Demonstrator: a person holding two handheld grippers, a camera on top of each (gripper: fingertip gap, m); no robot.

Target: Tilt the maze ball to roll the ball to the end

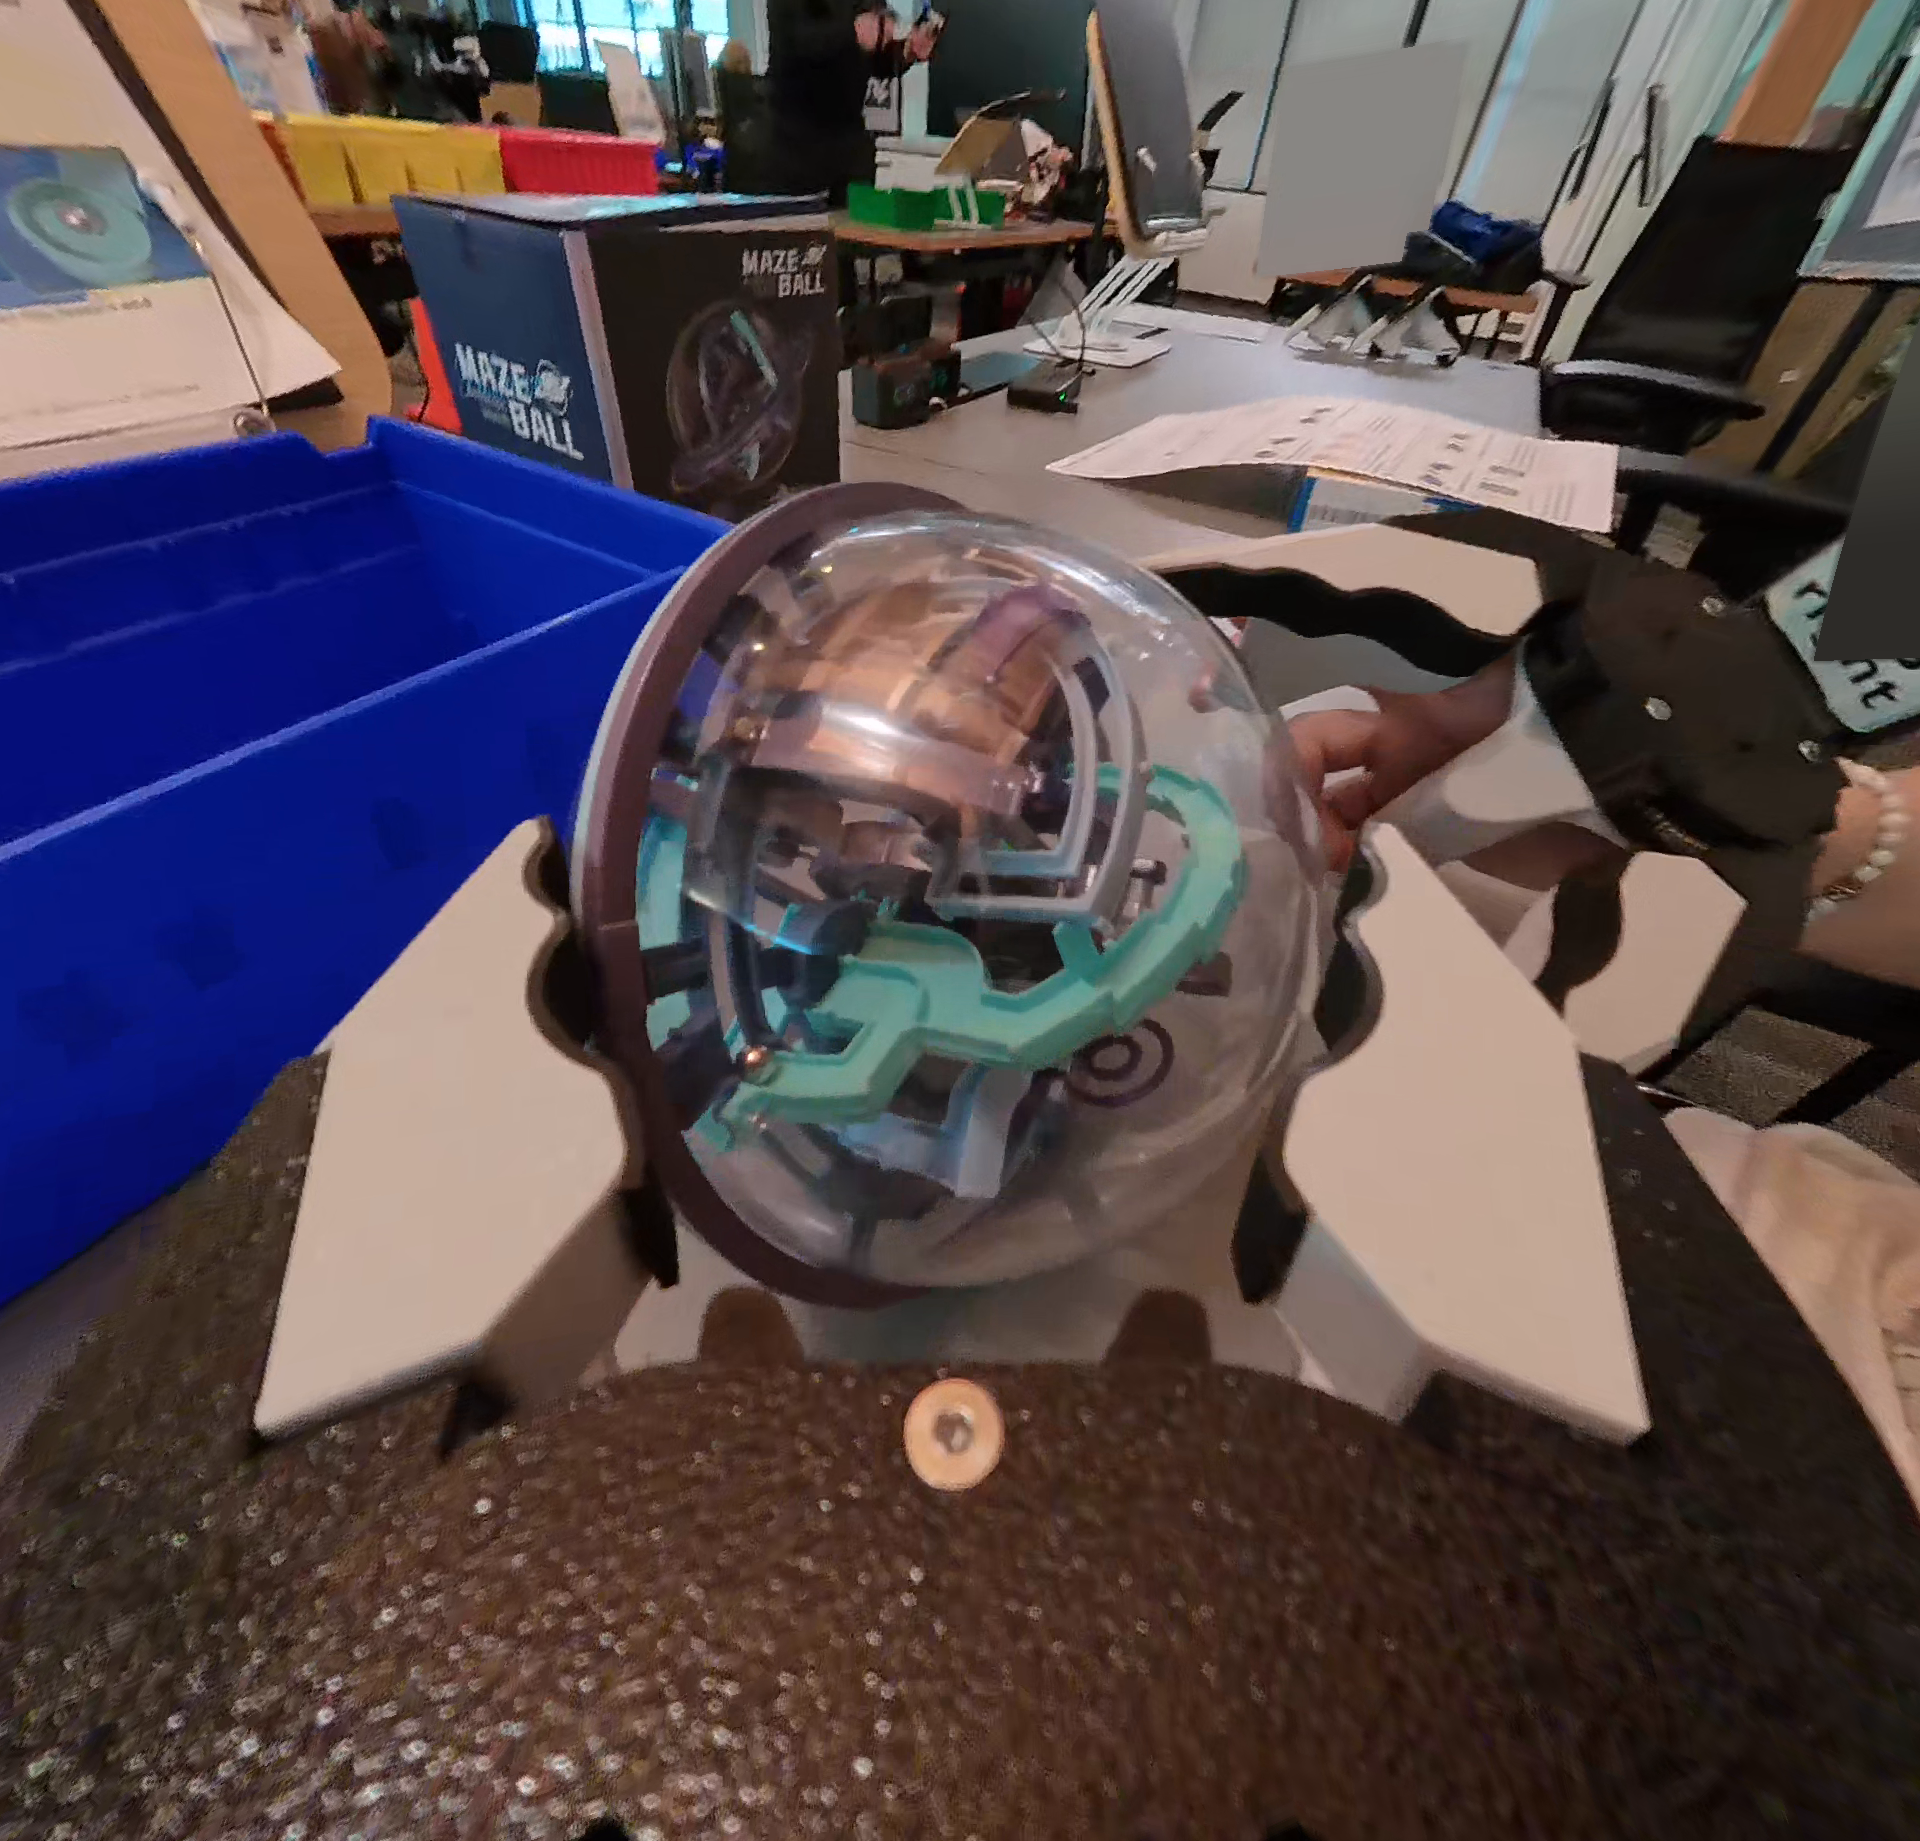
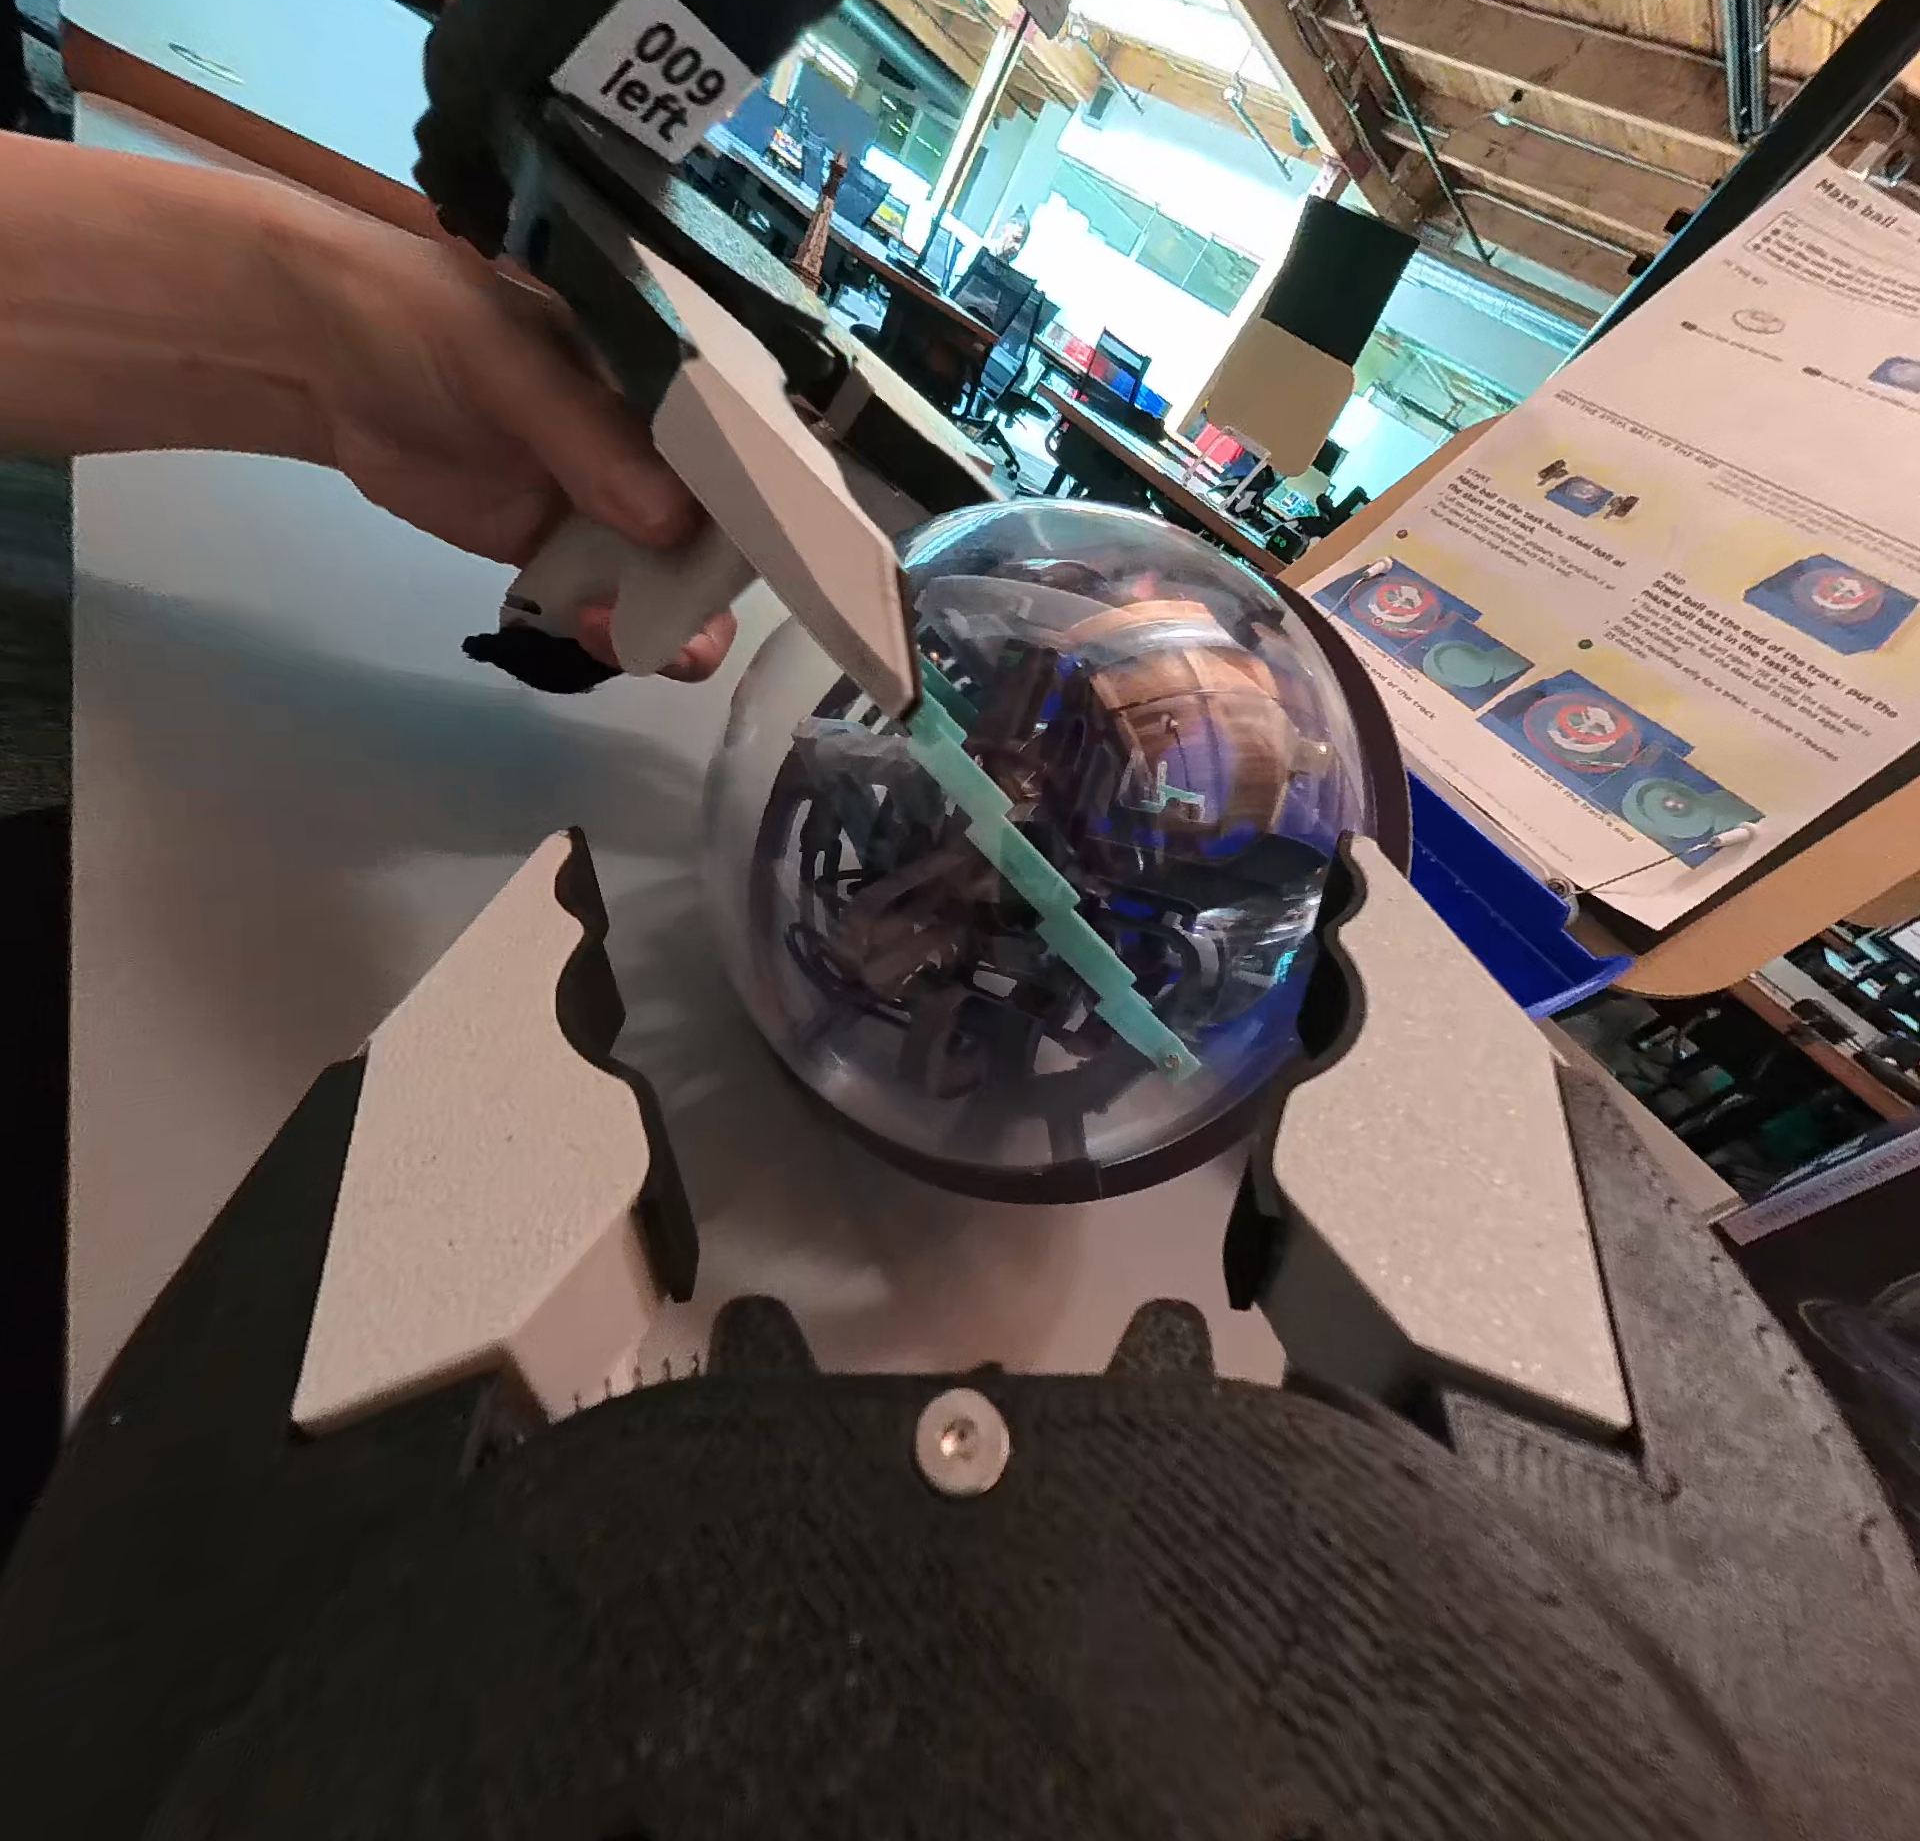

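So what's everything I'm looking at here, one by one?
maze ball: one, clear with teal track inside, held between both grippers
steel ball: one, tiny, on the teal track
bin: one, blue, left of the maze ball
box: one, dark blue, behind the bin
instruction sheet: one, white, propped above the bin
left gripper: white fingers against the maze ball
right gripper: white fingers against the maze ball
hand: holding the left gripper's handle

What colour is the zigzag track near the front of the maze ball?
Teal green track, inside the clear maze ball; the left wrist view shows it best.
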